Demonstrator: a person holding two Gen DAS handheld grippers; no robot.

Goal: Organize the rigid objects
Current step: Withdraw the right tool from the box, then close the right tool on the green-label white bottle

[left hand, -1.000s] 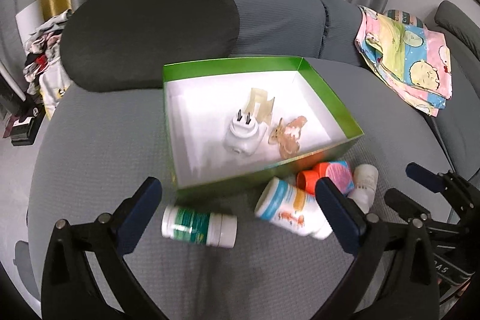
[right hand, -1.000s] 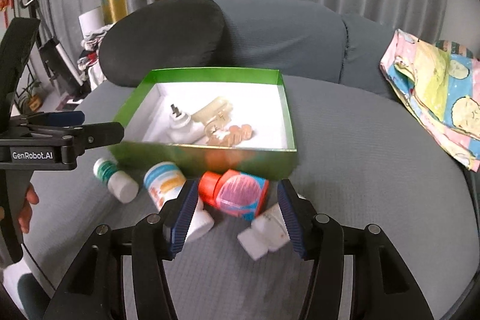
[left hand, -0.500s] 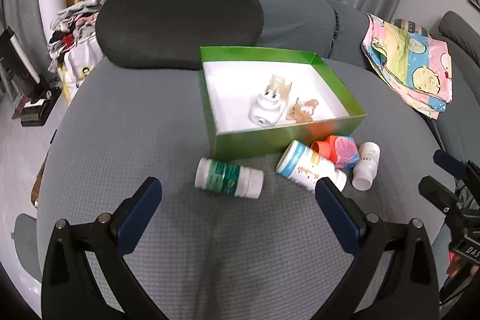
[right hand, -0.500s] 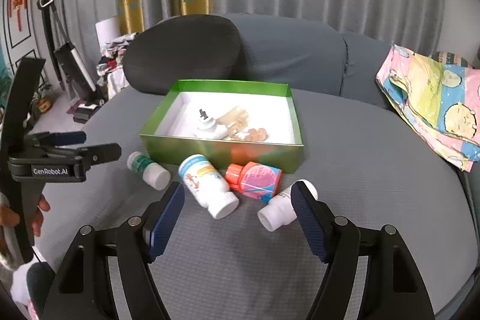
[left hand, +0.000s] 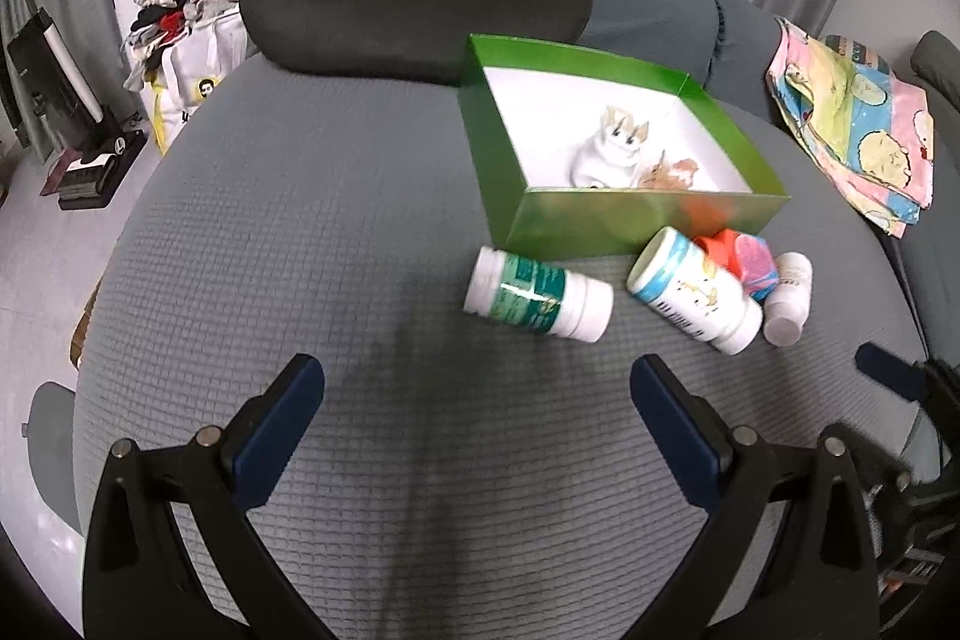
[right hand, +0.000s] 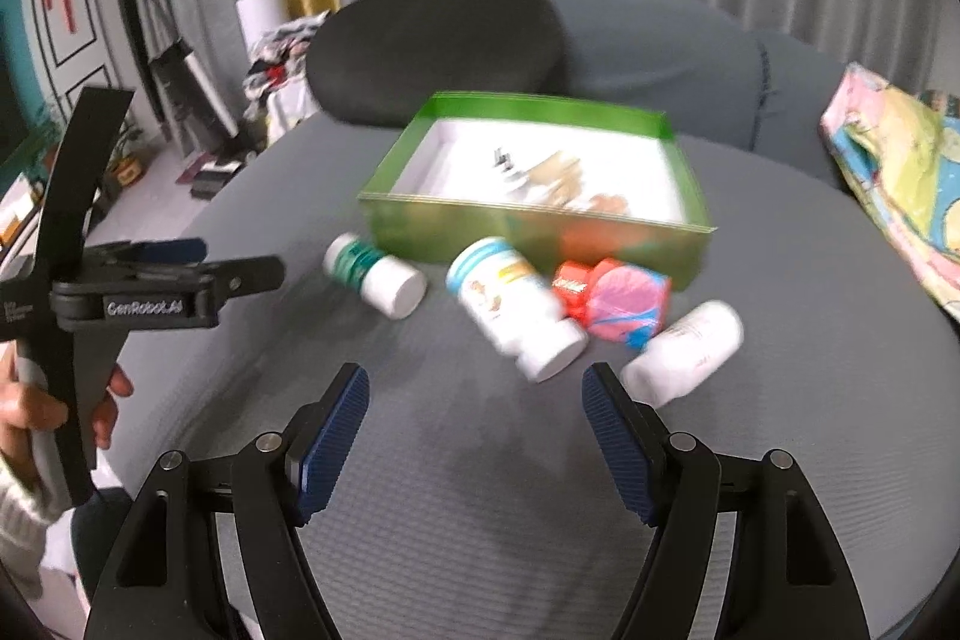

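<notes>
**Four containers wait outside the box, both grippers empty**

Both the left gripper (left hand: 477, 388) and the right gripper (right hand: 474, 400) hover over the grey sofa seat (left hand: 300, 250) with jaws spread wide, pinching nothing. The green box (left hand: 636, 220) sits at about 1 o'clock in the left wrist view and already contains a white plug-in device (left hand: 603, 154) and a small tan item (left hand: 669, 172). Just outside its near wall lie the green-label bottle (left hand: 537, 295), the blue-label bottle (left hand: 696, 295), the red-and-pink container (left hand: 741, 259) and a small white bottle (left hand: 789, 289); the last three are crowded together, touching or nearly so.

The likely risks: every bottle lies on its side on a soft, yielding cushion, so a glancing jaw could roll one away. Closing on the blue-label bottle may nudge its neighbours. The light cardboard box could also shift if bumped. The right wrist view is motion-blurred, so fine alignment cannot be judged there.
</notes>
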